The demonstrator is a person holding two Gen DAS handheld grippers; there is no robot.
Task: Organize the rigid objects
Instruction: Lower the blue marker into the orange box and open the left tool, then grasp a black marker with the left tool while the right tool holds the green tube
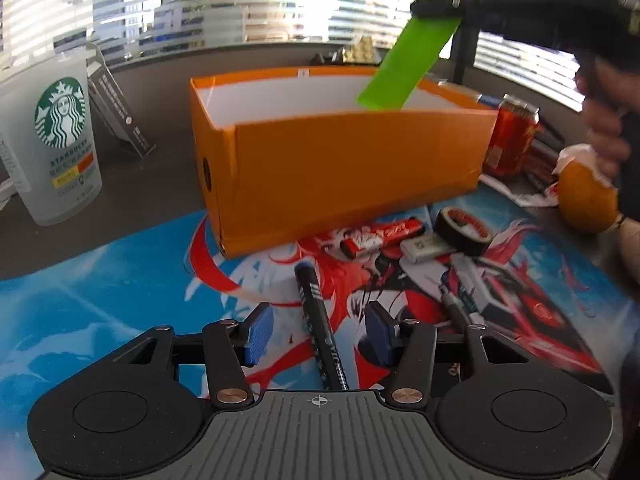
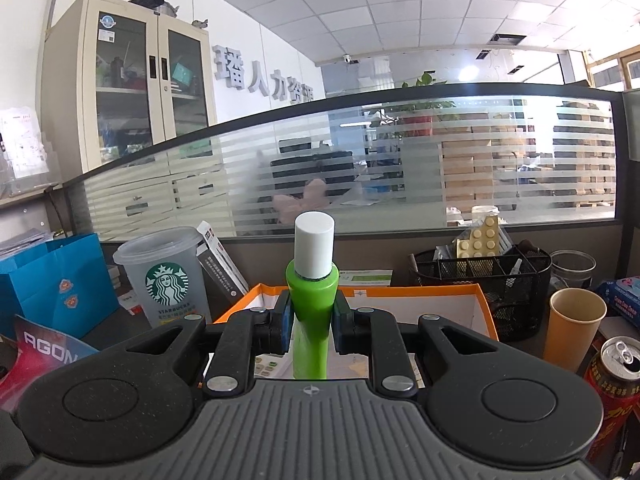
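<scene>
My right gripper [image 2: 311, 322] is shut on a green tube with a white cap [image 2: 311, 304] and holds it over the open orange box [image 2: 482, 308]. In the left wrist view the green tube [image 1: 408, 60] hangs tilted above the box [image 1: 344, 168], gripped near its top. My left gripper [image 1: 318, 330] is open, low over the printed mat, with a black marker [image 1: 318, 320] lying between its fingers. A red bar [image 1: 380, 236], a white eraser [image 1: 428, 247], a black tape roll [image 1: 464, 226] and a metal pen [image 1: 454, 304] lie on the mat.
A Starbucks cup [image 1: 56, 136] stands left of the box. A red can [image 1: 510, 140] and an orange [image 1: 586, 200] are at the right. A paper cup [image 2: 574, 328], a mesh organizer [image 2: 480, 280] and a blue bag [image 2: 56, 280] stand around the box.
</scene>
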